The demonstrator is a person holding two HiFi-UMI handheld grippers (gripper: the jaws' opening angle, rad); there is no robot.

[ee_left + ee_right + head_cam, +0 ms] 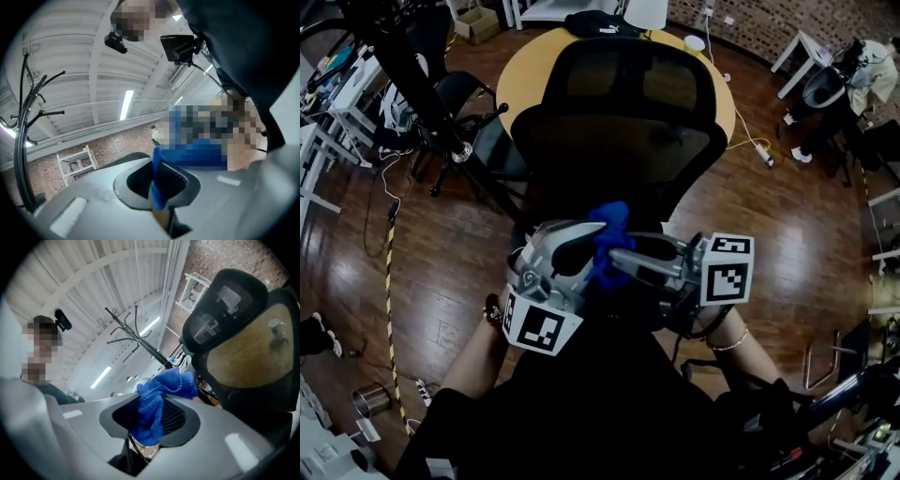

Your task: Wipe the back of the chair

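The blue microfibre cloth (164,383) is judged soft, light and limp, and is best pinched by a gathered fold. It is held up near the black mesh chair back (619,141). The left gripper (158,190) is clamped narrowly on one fold. The right gripper (149,420), jaws partly apart, appears pressed onto a thicker bunch.

No text, label or number can be read.
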